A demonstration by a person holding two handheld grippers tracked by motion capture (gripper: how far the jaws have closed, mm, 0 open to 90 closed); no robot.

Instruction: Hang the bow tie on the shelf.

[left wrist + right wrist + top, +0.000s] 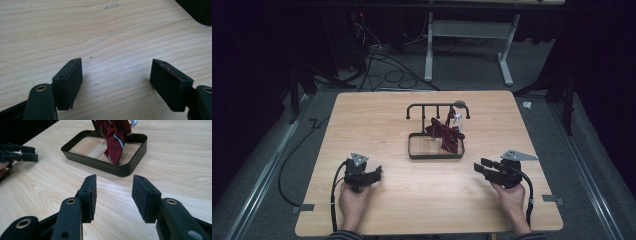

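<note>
In the high view, a wooden table [377, 112] carries a dark metal stand [435, 137] with a hanging rail over an oblong tray base. A dark red striped necktie [445, 132] hangs from the rail into the tray. The left gripper [376, 173] rests near the table's front left, the right gripper [479, 167] near the front right, both well apart from the stand, bare wood between. Cables [384, 67] lie on the floor behind.

In the left gripper view, its jaws stand wide apart over bare wood, nothing between them.

In the right gripper view, its jaws stand apart and empty, pointing toward the tray's rim [105, 166]; the necktie [113, 141] hangs inside it. The left gripper [31, 155] shows at the left edge.
</note>
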